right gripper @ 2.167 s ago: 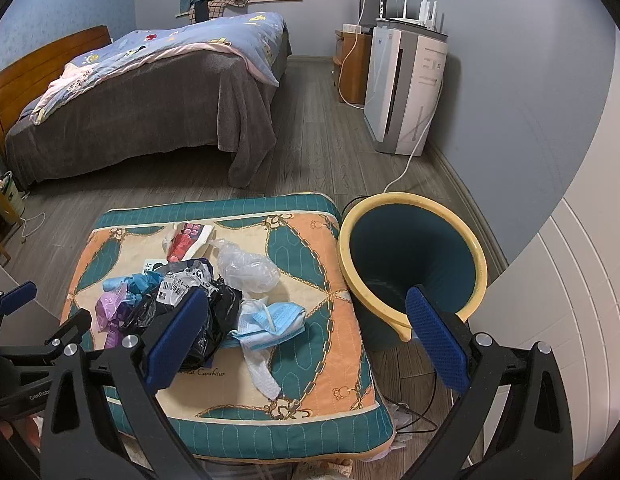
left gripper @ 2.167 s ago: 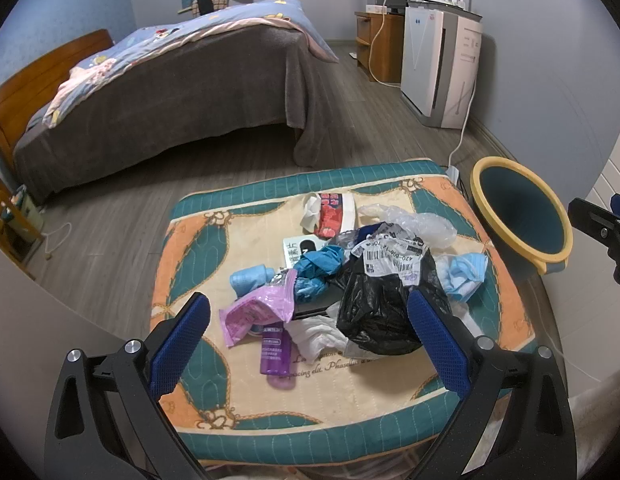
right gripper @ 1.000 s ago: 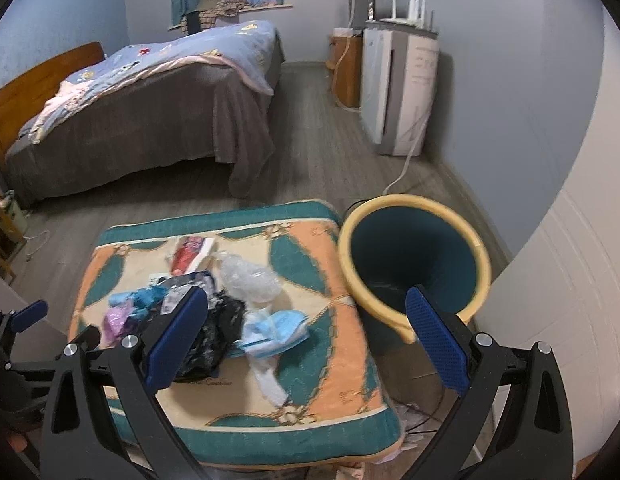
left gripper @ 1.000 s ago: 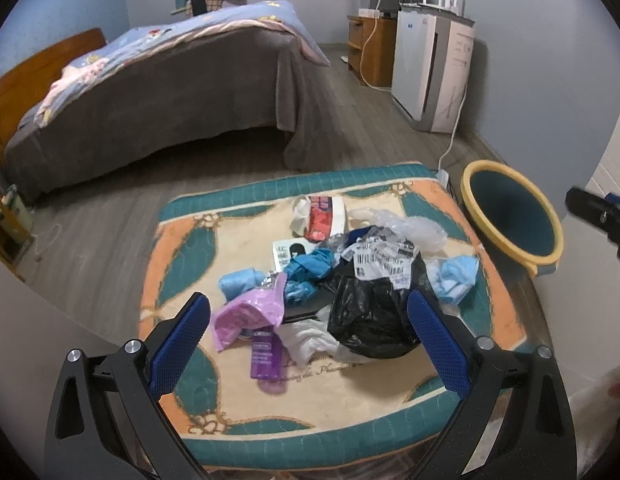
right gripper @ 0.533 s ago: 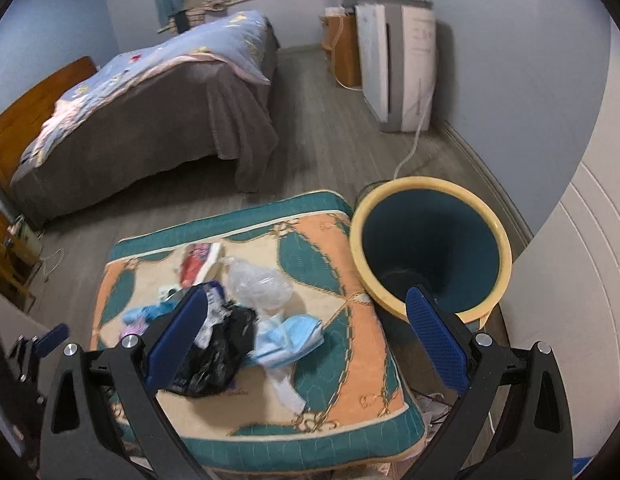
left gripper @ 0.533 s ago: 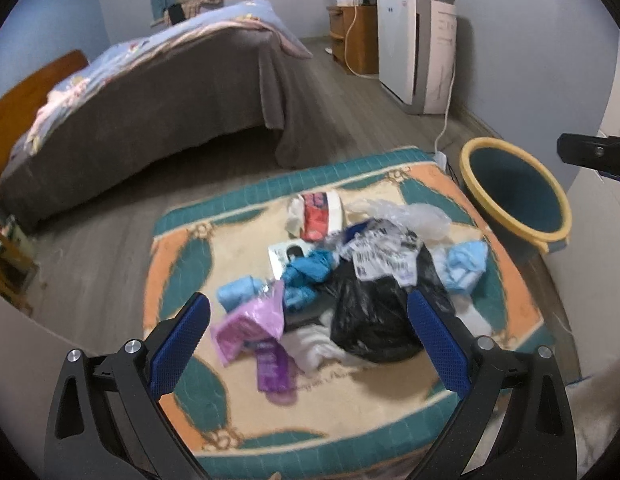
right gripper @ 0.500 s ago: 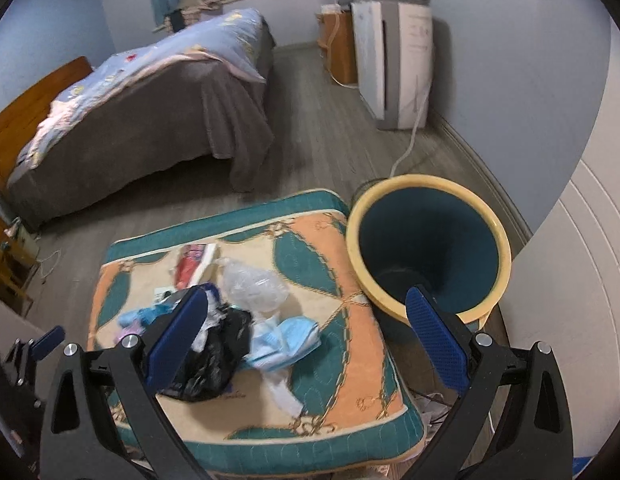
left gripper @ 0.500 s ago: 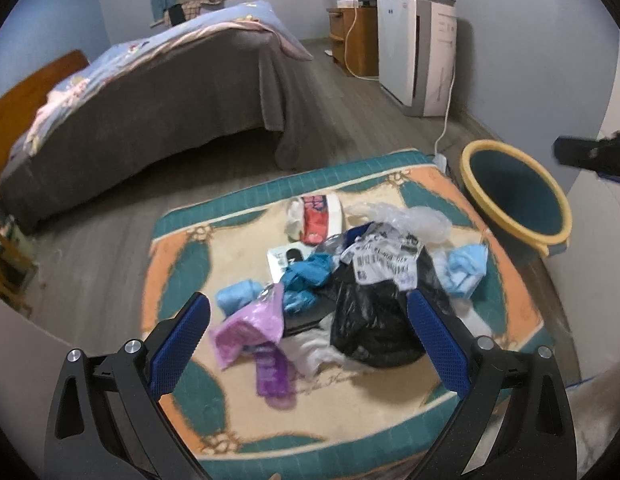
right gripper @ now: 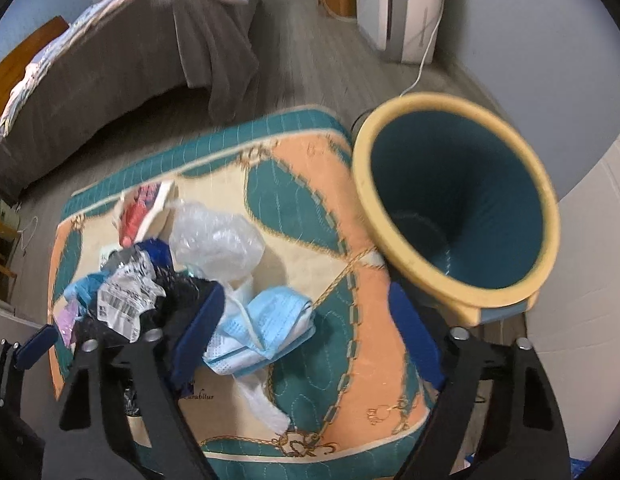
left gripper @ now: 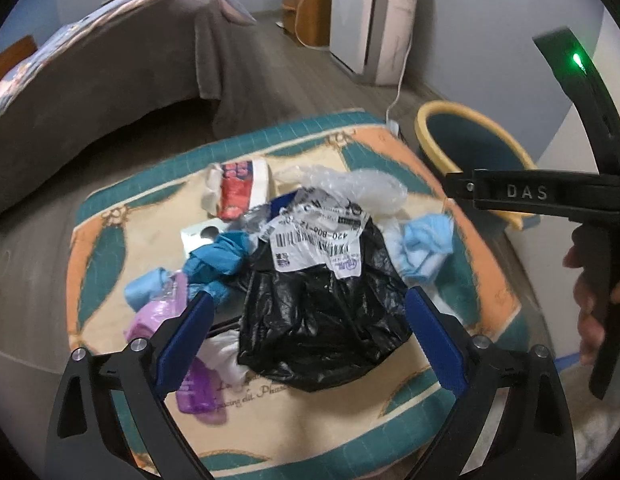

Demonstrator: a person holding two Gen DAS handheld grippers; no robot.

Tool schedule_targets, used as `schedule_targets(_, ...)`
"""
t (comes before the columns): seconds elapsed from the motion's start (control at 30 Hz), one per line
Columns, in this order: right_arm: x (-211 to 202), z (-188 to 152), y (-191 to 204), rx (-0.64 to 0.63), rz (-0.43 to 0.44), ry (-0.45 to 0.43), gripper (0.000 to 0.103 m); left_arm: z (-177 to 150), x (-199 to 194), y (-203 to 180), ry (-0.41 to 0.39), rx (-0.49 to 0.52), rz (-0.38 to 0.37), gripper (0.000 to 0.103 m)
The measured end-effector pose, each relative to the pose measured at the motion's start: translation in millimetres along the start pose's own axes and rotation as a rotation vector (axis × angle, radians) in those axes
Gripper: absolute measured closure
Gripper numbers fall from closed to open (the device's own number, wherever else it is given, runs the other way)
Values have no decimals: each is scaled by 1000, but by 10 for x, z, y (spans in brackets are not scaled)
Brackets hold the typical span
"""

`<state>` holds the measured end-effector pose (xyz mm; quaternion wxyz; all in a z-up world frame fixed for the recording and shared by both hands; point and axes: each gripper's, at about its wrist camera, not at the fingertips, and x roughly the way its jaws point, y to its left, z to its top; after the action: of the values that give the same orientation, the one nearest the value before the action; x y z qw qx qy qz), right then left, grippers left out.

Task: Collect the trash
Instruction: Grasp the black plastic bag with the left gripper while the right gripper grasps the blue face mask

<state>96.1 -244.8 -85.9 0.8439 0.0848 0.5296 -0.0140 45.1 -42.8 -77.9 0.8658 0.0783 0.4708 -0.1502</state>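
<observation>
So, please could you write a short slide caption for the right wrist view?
Right gripper, jaws just narrowing but open, above a blue face mask on the cushion, beside the empty bin.

A home bedroom: made bed (left gripper: 109,52), wood-plank floor (left gripper: 293,80), patterned cushion (left gripper: 109,248).

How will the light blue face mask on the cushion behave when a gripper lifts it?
The face mask looks crumpled and thin, so it is probably floppy and very light. Its white ear loops hang loose, so they may trail or catch on the black plastic bag beside it. It lies flat, so rolling seems unlikely.
</observation>
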Motion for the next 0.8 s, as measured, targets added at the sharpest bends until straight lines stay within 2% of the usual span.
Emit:
schedule_targets(0.1,143,-38,5,10,23,47,33,24,137,77,13,-39,-1,8)
schedule_targets(0.17,211,-55,16,20,52,78,33,40,210,124,27,-59,-13,10)
schedule_targets(0.23,282,-78,28,22,73,108,34,50,293,144,49,-65,-28,22)
schedule_targets(0.3,373,-99,27,39,103,143,36,46,381,158,78,-72,-45,26)
schedule_targets(0.37,441,-118,18,60,134,179,45,43,450,163,102,-77,-56,32)
schedule_targets(0.43,473,-136,31,61,155,203,61,46,471,158,114,-76,-63,37)
schedule_targets(0.47,474,-130,53,56,153,205,66,51,463,150,110,-67,-61,39)
schedule_targets(0.53,440,-113,76,45,150,197,83,70,422,139,91,-47,-47,48)
schedule_targets(0.57,409,-106,68,46,151,187,87,80,392,142,79,-44,-46,51)
schedule_targets(0.63,344,-69,58,45,141,165,90,88,332,131,60,-31,-39,65)
schedule_targets(0.7,238,-30,50,33,134,135,92,106,276,108,45,-10,-33,71)
schedule_targets(0.8,54,27,73,-7,116,94,93,124,182,84,21,10,-12,75)
